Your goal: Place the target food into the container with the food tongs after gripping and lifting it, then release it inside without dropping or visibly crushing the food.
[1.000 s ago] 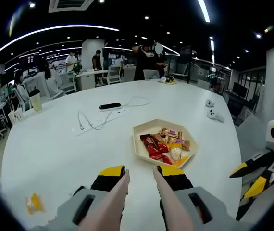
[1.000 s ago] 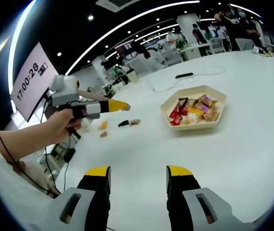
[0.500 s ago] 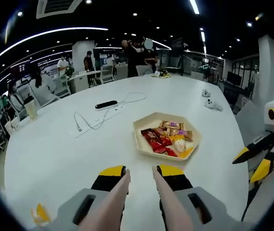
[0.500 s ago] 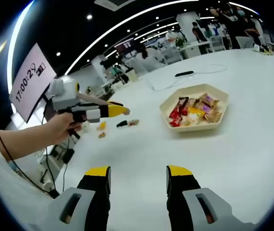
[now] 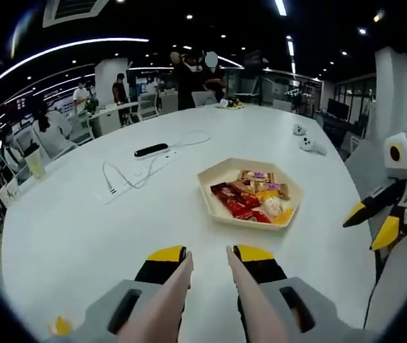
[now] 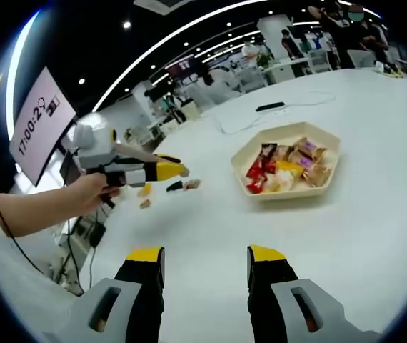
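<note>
Yellow-tipped jaws of the left gripper [image 5: 209,259] sit at bottom middle of left gripper view, w/ two long pinkish tong arms [image 5: 168,300] running along them, tips a little apart & holding nothing. Right gripper [image 6: 207,259] at bottom of right gripper view has its jaws spread wide, also w/ nothing between. What changed vs a sec ago: in left gripper view the tray [image 5: 219,174] sits a bit higher & more to the middle, so the hand has turned toward it; the small yellow snack [image 5: 61,326] at lower left has slid almost off the edge of the pic. In right gripper view the left gripper [image 6: 166,170] at mid left has dipped lower, closer over the loose snacks [image 6: 166,189] on the white table [image 6: 375,179]. So I think it's still the reach part, no food picked up yet. Tray is past the jaws, full of wrapped snacks [image 5: 250,201], red & orange ones. Further back: a white cable [image 5: 128,176], black remote [image 5: 151,150], then people standing far off at top.
</note>
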A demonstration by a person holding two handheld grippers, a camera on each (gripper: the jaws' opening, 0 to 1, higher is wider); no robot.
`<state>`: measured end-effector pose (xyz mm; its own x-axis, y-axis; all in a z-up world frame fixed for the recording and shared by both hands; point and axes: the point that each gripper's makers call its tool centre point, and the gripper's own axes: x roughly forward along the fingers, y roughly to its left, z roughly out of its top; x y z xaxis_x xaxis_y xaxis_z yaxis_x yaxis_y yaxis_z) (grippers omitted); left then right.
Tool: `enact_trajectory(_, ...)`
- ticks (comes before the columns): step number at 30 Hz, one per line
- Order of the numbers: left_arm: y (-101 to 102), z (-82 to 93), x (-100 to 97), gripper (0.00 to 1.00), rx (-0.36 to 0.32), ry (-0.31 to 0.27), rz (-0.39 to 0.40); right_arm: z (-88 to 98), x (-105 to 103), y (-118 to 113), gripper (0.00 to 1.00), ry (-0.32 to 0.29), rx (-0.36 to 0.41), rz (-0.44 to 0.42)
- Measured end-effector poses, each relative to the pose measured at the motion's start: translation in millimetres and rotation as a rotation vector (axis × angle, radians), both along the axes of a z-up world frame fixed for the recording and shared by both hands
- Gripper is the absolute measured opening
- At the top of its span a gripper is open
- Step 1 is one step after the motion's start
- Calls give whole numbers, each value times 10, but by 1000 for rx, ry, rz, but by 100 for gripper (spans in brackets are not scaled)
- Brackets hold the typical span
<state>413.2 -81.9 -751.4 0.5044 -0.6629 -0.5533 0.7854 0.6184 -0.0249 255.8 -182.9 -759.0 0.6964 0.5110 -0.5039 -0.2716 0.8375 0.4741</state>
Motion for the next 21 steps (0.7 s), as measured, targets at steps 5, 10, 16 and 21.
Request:
enact_trajectory(5, 65, -61, 50, 25, 12, 6, -13, -52, 23, 4, 46, 17, 3, 4)
enact_trajectory(10, 113, -119, 85, 25, 23, 11, -27, -72, 56, 3, 46, 25, 3, 4)
enact_trajectory(16, 101, -187, 114, 25, 51, -1, -77, -108, 81, -3, 46, 38, 4, 0)
enact_trajectory(21, 104, -244, 134, 25, 64, -2, -116, -138, 96, -19, 46, 48, 7, -11)
